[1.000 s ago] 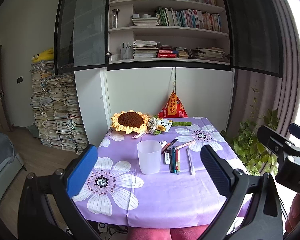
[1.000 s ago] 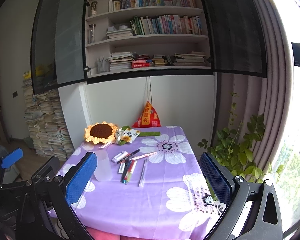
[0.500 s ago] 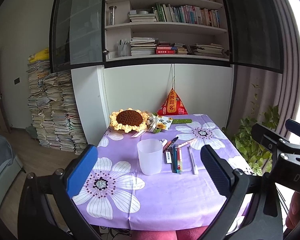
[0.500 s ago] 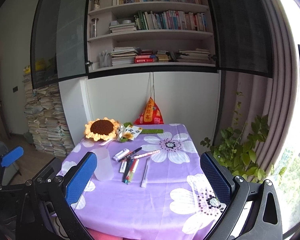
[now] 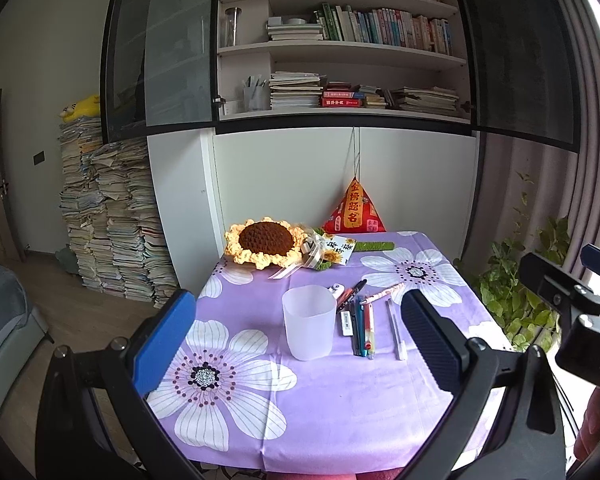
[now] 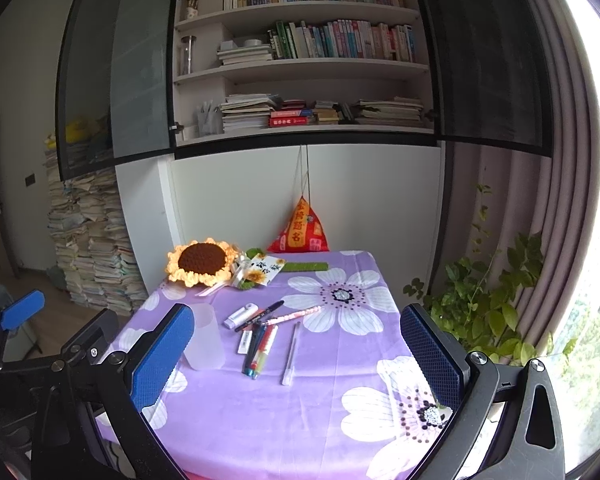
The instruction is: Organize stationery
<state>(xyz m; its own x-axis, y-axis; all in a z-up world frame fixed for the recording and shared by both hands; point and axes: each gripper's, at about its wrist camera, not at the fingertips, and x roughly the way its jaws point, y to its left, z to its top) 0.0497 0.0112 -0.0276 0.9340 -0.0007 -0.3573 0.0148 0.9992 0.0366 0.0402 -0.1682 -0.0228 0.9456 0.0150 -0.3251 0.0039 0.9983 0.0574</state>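
A translucent white cup stands upright near the middle of the purple flowered table. Right of it lie several pens and markers, a white pen, a pink pen and a white corrector. My left gripper hangs open in front of the table, nothing between its fingers. My right gripper is open too, at the table's near right side. Both are well short of the stationery.
A crocheted sunflower, a small bouquet with a card and a red triangular pouch sit at the table's far edge by the cabinet. Stacks of paper stand left; a leafy plant stands right.
Both grippers have drifted slightly forward and tilted up, so the table sits a little lower and larger in view. Nothing on the table has moved; both stay open.
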